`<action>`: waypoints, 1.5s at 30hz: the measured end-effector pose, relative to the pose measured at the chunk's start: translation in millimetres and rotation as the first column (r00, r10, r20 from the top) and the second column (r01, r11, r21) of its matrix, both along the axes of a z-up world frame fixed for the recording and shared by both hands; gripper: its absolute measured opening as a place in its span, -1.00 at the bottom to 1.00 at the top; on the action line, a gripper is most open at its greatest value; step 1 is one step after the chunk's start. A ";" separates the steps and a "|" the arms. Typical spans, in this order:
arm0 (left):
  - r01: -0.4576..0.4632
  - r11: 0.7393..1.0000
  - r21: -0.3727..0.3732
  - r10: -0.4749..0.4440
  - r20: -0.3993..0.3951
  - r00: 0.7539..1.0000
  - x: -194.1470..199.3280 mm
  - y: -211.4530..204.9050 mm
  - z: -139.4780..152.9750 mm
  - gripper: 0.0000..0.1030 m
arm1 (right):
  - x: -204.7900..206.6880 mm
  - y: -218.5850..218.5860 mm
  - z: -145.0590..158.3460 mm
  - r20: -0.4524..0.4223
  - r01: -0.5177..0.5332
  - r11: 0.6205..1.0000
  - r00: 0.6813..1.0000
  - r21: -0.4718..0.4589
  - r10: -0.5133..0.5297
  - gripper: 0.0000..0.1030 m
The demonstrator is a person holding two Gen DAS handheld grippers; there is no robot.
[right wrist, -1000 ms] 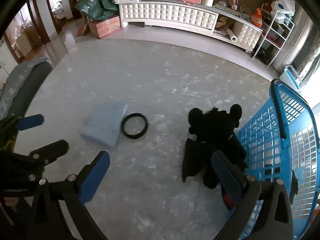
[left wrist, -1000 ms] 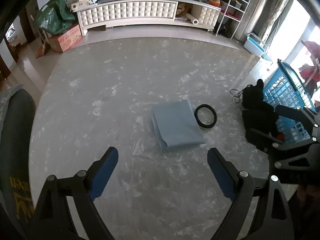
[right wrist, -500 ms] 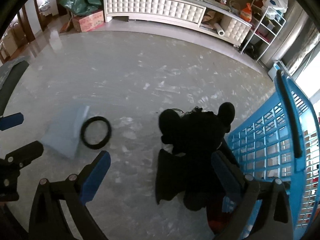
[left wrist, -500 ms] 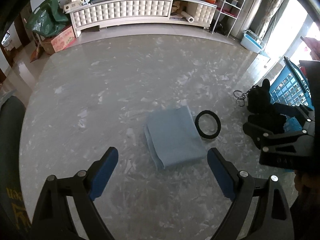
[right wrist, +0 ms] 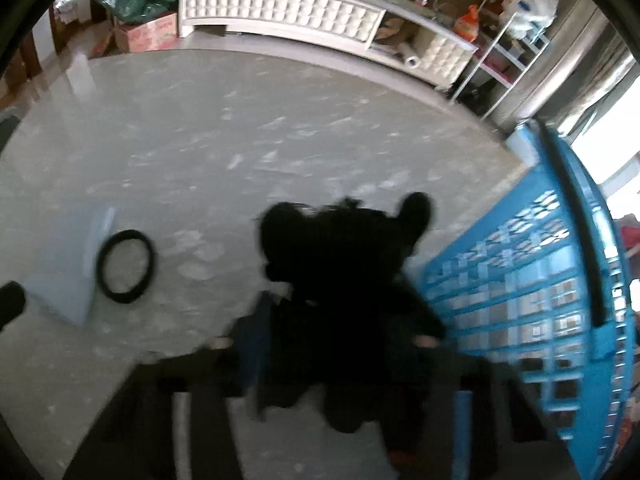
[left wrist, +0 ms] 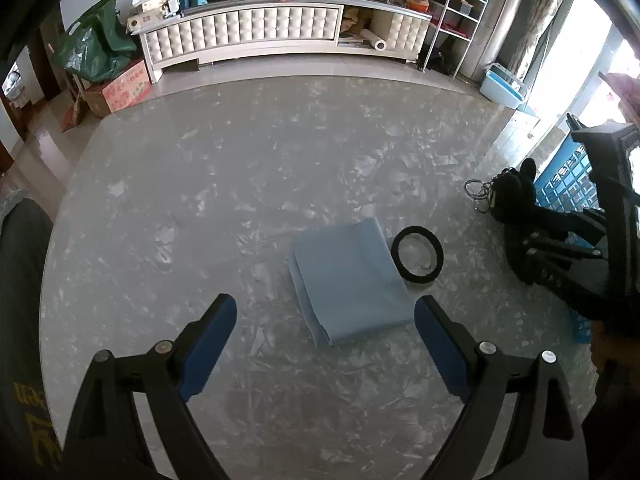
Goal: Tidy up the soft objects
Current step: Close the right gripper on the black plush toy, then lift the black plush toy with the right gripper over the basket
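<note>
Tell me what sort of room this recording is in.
Probably a home living room: a long tufted sideboard cluttered with household goods stands along the wall, a wire rack is beside it, and a blue laundry basket sits on the marble table.

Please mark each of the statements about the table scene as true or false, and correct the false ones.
1. The folded blue cloth lies flat on the marble table. True.
2. The black ring lies on top of the cloth. False: it lies on the table beside the cloth.
3. The left gripper holds the cloth. False: its jaws stand open above the cloth and hold nothing.
4. The black plush toy is between the jaws of the right gripper, which are closing. True.
5. The blue basket stands at the left of the cloth. False: it stands beside the plush toy, at the right.
</note>
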State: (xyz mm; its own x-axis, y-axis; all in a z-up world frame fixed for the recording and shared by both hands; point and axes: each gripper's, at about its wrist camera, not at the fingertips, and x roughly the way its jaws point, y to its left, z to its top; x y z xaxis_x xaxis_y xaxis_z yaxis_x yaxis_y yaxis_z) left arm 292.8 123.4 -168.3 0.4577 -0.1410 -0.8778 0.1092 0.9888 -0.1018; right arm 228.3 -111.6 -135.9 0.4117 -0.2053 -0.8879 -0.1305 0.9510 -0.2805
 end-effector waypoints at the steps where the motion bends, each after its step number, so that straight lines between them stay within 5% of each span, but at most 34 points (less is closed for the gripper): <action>1: -0.002 1.000 -0.003 0.002 0.000 1.000 -0.1 0.6 0.2 0.74 | 0.2 -2.4 0.8 0.002 -0.002 1.000 1.000 0.004 0.002 -0.37; 7: -0.004 1.000 -0.004 0.004 0.005 1.000 -1.7 1.5 2.7 0.74 | -8.8 -10.0 11.6 0.029 0.002 0.998 1.000 0.058 -0.004 -0.86; 28: -0.011 0.994 -0.111 0.017 0.057 0.998 -48.9 1.3 49.8 0.75 | -71.3 4.1 86.6 0.120 -0.135 0.968 0.986 0.210 0.112 -0.88; 32: 0.004 0.992 -0.128 0.007 0.084 0.996 -61.1 -2.4 60.0 1.00 | -84.7 1.0 103.4 0.148 -0.163 0.958 0.980 0.236 0.130 -0.88; 45: 0.075 0.996 -0.042 -0.070 0.093 0.993 -78.5 -10.0 76.7 1.00 | -85.4 -40.2 142.1 0.246 -0.160 0.949 0.965 0.273 0.092 -0.88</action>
State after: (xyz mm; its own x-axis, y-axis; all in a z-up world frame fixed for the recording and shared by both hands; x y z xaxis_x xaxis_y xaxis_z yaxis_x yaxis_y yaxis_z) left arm 214.4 113.3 -91.6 0.5232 -0.2153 -0.8246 0.1913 0.9725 -0.1325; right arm 142.9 -151.8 6.2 0.6151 0.1119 -0.7805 -0.2195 0.9750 -0.0332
